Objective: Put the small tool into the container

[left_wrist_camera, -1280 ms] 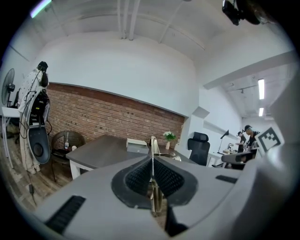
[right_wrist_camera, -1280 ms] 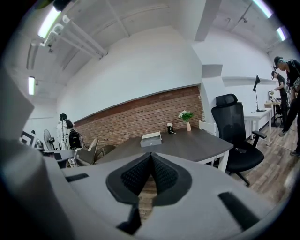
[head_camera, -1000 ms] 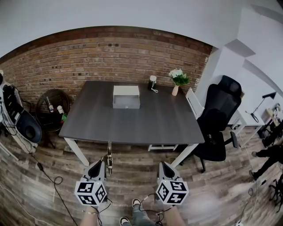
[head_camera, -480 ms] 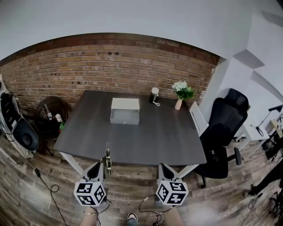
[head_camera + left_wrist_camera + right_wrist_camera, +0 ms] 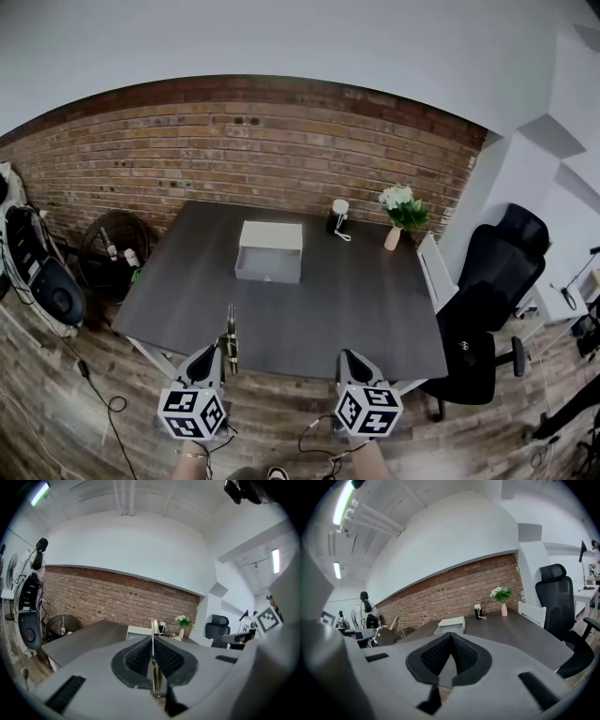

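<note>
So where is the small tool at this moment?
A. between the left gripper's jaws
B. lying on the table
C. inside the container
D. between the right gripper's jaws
A: the left gripper view shows the tool clamped between the closed jaws of the left gripper, with its thin tip pointing up.

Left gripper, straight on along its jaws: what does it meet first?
Likely the white container: the small tool clamped in the left gripper lines up with it across the table. Height is unclear, so it may pass above.
</note>
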A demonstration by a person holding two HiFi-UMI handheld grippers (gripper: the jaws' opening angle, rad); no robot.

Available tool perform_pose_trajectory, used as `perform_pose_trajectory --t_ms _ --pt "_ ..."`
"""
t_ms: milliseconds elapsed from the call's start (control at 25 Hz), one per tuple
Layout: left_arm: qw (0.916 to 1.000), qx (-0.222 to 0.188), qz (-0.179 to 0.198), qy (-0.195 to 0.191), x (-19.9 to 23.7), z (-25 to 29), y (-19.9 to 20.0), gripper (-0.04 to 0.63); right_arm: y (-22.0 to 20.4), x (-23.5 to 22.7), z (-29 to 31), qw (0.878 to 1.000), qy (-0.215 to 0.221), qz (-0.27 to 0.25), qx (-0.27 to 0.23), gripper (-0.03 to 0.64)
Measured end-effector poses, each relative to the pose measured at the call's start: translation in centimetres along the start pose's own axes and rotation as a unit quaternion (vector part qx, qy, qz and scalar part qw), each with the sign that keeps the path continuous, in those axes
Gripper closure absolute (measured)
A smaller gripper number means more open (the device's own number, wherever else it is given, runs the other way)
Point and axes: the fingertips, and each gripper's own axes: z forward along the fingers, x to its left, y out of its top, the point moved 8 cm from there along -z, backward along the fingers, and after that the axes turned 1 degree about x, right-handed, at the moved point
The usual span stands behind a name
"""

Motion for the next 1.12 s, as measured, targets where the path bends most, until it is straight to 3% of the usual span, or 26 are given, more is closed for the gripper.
perform_pose_trajectory --t_ms 520,1120 --pt "0.9998 0.009 -0.007 0.017 2.5 6.0 0.1 0.588 -0.8 -1.8 5.8 1.0 0.004 0.009 0.028 0.615" --pt "0.9999 -0.01 -0.005 -0.012 7.9 21.0 6.6 0.588 6.5 -2.0 19.3 1.0 -0.01 0.0 0.002 0.615"
